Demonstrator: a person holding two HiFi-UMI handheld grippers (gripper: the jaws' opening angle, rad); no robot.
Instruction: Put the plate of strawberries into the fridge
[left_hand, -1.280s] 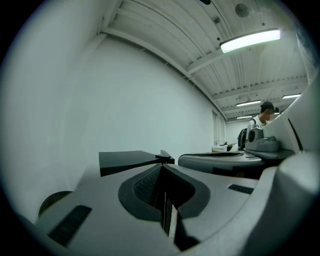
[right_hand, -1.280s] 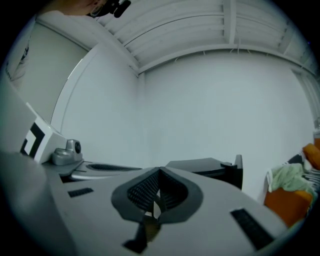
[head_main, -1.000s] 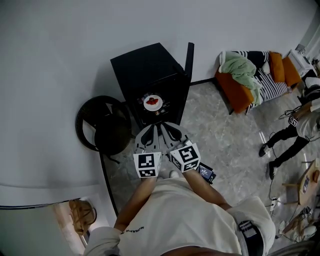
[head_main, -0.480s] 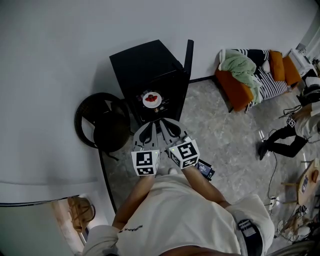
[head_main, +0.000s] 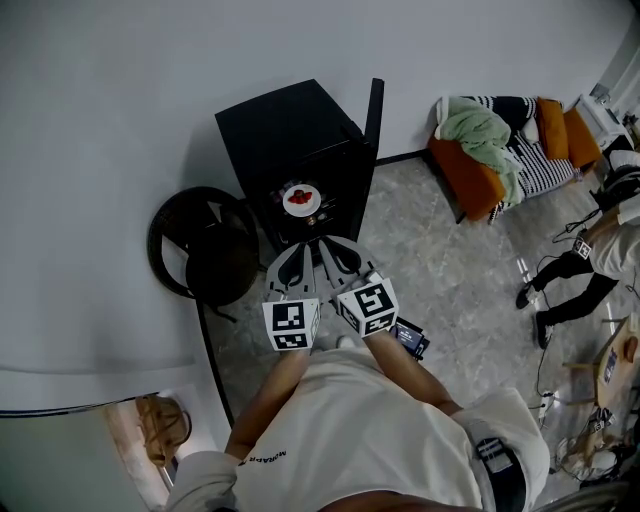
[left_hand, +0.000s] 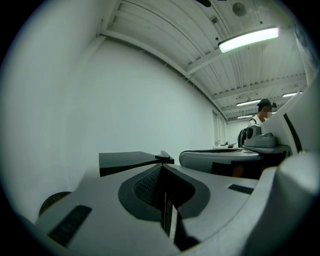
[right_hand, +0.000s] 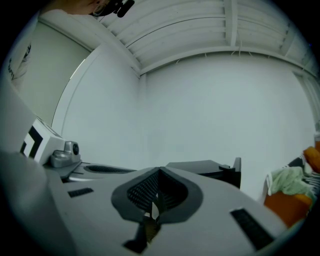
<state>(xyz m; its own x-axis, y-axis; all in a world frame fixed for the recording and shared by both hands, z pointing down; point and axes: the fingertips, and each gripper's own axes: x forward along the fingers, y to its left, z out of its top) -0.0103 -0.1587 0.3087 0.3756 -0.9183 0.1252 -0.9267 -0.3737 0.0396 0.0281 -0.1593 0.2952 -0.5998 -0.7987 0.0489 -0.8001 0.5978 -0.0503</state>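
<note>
Head view had the plate of strawberries (head_main: 301, 199) sitting on a shelf inside the black fridge (head_main: 290, 130) — white plate, red berries piled in the middle, nothing touching it. The fridge door (head_main: 374, 112) stood swung open on the right side, seen edge-on.

My two grippers were just in front of the open fridge, side by side and close to each other, both pointing at it but clear of the plate. On my left gripper (head_main: 298, 257) the fingers were pressed together with nothing between them; the left gripper view showed the pads meeting in a thin seam, with the fridge's flat black top just past the tips. Same deal with my right gripper (head_main: 340, 252) — fingers closed flat against each other and empty, and the right gripper view looked over them at the fridge top and the upright edge of the door.

Further out, a round black chair (head_main: 200, 245) sat left of the fridge against the white wall. An orange sofa (head_main: 478, 185) with a green blanket (head_main: 482, 138) was off to the right, and a person (head_main: 590, 262) stood on the grey stone-pattern floor (head_main: 450, 270) well away from me. Some small dark thing (head_main: 412, 342) lay on the floor by my right arm; couldn't tell what it was.
</note>
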